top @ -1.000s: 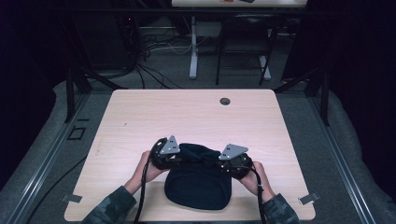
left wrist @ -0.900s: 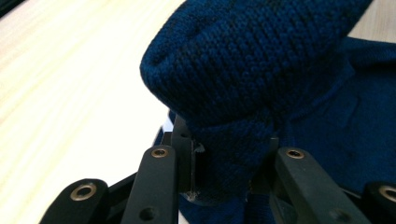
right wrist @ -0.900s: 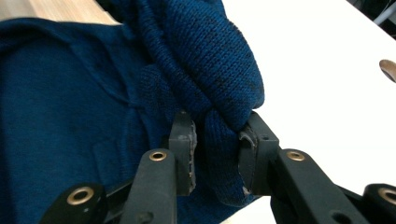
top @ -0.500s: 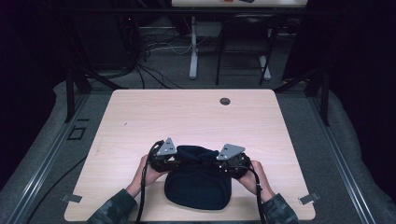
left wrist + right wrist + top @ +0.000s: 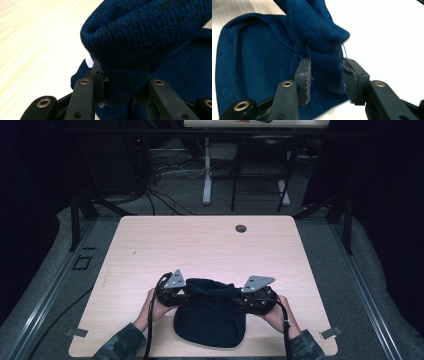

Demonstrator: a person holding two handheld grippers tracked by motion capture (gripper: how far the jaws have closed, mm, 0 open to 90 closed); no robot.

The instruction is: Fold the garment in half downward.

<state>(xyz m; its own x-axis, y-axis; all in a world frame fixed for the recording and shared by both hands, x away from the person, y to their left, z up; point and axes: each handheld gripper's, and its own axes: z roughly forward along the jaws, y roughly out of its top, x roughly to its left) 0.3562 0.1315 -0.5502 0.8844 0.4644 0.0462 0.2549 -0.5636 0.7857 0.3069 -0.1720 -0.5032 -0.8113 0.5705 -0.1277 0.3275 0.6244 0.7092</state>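
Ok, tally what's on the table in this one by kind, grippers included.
Dark blue knitted garment: 1
Black two-jaw grippers: 2, the left gripper and the right gripper, each closed on a fold of the knit
Total: 3, on the pale wooden table

Dim high view with dark surroundings, table (image 5: 200, 245) glaring white in gripper views, near edges blurred
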